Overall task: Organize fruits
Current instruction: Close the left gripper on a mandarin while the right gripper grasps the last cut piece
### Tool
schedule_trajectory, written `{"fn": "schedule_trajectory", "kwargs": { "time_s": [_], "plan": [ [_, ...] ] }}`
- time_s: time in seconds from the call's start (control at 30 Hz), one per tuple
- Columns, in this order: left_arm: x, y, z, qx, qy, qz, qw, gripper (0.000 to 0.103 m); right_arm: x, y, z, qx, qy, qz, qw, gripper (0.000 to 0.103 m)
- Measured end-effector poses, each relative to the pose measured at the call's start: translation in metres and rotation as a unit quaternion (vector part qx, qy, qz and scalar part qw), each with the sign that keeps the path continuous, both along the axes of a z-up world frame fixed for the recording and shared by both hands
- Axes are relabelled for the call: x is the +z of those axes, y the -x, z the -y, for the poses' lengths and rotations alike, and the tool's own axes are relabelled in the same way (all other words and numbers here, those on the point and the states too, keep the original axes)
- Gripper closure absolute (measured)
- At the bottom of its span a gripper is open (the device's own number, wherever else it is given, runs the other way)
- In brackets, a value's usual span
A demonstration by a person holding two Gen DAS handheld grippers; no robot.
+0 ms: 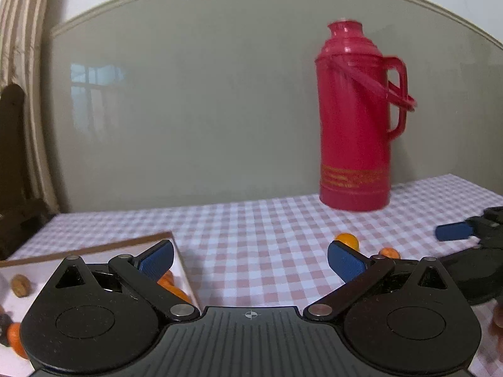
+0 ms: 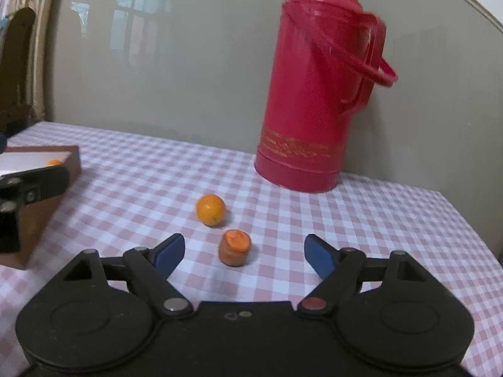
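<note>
A small round orange [image 2: 210,210] and a stubby carrot piece [image 2: 235,249] lie on the pink checked tablecloth. My right gripper [image 2: 244,246] is open just above the cloth; the carrot piece sits between its blue pads without touching them. My left gripper [image 1: 250,251] is open and empty, its left finger over the right corner of a brown box [image 1: 94,247] with a white inside. The box holds orange carrot pieces [image 1: 171,284] and a brown nut-like thing [image 1: 20,285]. The left wrist view also shows the orange [image 1: 345,239] and carrot piece [image 1: 389,253].
A tall red thermos flask [image 2: 317,94] stands at the back by the grey wall. The brown box [image 2: 47,194] is at the left. A dark wooden chair [image 1: 12,157] and a curtain are beyond the table's left end. The table's right edge is close.
</note>
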State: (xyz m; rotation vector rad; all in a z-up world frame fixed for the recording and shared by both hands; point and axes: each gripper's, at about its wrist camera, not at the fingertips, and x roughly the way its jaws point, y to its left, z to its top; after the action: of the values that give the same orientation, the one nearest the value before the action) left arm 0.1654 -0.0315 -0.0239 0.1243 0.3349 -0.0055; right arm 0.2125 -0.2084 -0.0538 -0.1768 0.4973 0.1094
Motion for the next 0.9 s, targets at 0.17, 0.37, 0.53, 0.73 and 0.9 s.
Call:
{"fn": "schedule_trajectory", "kwargs": {
  "time_s": [0.17, 0.37, 0.53, 0.73, 0.9],
  "plan": [
    [-0.008, -0.019, 0.005, -0.006, 0.014, -0.02, 0.9997, 0.0, -0.013, -0.025, -0.001, 0.011, 0.006, -0.033, 0.999, 0.049],
    [-0.016, -0.048, 0.026, -0.03, 0.036, -0.047, 0.9978, 0.0, -0.021, -0.04, 0.012, 0.008, 0.001, -0.05, 0.999, 0.06],
    [-0.026, -0.072, 0.051, -0.056, 0.014, -0.077, 0.9954, 0.0, -0.019, -0.049, 0.037, -0.008, -0.016, -0.054, 0.998, 0.065],
    [-0.043, -0.095, 0.08, -0.075, 0.001, -0.113, 0.9908, 0.022, -0.02, -0.049, 0.058, -0.017, -0.031, -0.056, 0.998, 0.07],
    [-0.046, -0.11, 0.089, -0.078, 0.018, -0.121, 0.9894, 0.022, -0.02, -0.05, 0.068, -0.022, -0.043, -0.06, 0.997, 0.075]
  ]
}}
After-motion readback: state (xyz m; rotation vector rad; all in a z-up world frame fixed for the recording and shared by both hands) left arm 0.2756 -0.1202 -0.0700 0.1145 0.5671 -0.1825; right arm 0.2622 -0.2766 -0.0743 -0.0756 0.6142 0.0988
